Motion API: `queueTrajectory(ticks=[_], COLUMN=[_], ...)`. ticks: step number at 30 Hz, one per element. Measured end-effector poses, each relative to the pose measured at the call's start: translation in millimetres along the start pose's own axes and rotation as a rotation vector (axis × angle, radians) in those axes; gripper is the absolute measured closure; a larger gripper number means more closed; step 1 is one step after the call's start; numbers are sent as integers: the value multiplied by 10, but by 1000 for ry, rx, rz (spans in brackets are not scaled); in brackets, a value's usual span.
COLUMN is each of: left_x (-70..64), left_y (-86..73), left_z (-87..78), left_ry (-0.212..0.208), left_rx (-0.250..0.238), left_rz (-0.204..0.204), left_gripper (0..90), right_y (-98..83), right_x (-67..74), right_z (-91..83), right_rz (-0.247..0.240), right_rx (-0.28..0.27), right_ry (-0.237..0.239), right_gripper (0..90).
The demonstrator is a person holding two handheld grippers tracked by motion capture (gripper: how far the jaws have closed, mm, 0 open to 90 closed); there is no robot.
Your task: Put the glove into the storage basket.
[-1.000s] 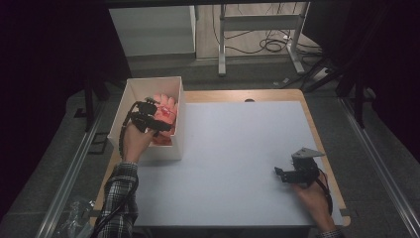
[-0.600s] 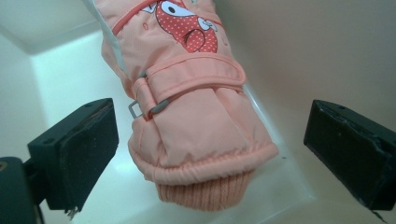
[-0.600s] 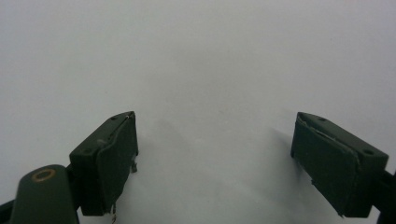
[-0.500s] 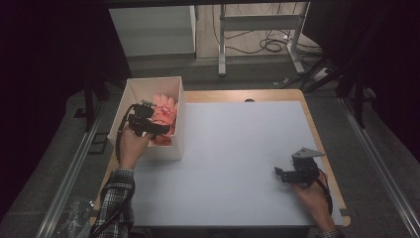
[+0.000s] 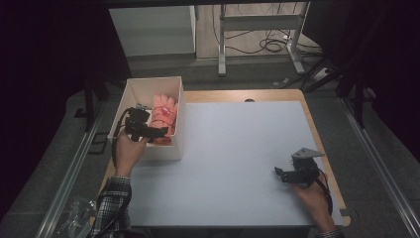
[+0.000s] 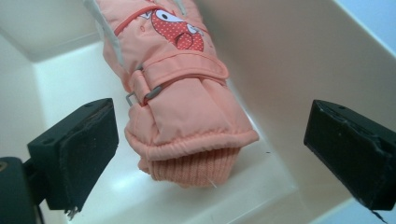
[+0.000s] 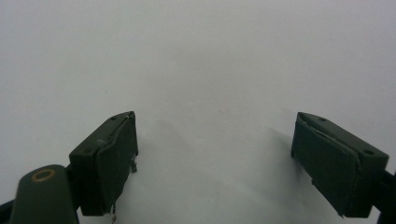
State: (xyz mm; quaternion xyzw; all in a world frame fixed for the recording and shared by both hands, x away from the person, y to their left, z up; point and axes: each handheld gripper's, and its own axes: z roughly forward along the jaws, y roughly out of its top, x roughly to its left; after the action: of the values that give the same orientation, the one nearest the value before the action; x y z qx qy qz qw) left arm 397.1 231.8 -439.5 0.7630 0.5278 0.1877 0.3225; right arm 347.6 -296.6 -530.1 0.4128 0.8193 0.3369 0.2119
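Left gripper [image 6: 205, 140] hovering at a glove [image 6: 180, 88] in the box [image 5: 132, 94].
The pink glove is lying inside the white box, between the wide-apart jaws, untouched; the right gripper [image 7: 215, 158] is resting on the table [image 5: 237, 148], jaws apart.

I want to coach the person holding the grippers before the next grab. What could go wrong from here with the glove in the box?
1. The left gripper has open jaws astride the peach padded glove; closing on the ribbed knit cuff alone may let it slip out.
2. The glove lies against the wall of the white rectangular box; a jaw could catch that wall and drag or tip the box.
3. The right gripper rests open, far across the white table, too distant to steady the box.
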Motion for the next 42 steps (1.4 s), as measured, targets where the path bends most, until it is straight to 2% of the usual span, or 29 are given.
queueTrajectory(ticks=[9, 14, 21, 27, 33, 42], left_x=[-60, -77, -80, -107, -161, -343], left_y=[-87, -123, -198, -247, -263, -216], left_z=[-89, -146, -206, -277, -355, -435], left_ry=[-16, -13, -37, -41, -62, -106], left_rx=[-58, -80, -120, -135, -154, -173], left_rz=[2, 16, 1, 10, 19, 61], left_gripper=[34, 34, 35, 34, 35, 34], right_y=[0, 1, 1, 1, 1, 1], right_x=[0, 1, 1, 0, 2, 1], right_z=[-2, -3, -3, -3, -3, -3], right_rz=[-2, -2, -3, -4, -3, -7], right_rx=[2, 1, 1, 0, 0, 1], right_ry=[-1, -1, -2, -1, -2, -2], right_gripper=[151, 151, 151, 151, 150, 150])
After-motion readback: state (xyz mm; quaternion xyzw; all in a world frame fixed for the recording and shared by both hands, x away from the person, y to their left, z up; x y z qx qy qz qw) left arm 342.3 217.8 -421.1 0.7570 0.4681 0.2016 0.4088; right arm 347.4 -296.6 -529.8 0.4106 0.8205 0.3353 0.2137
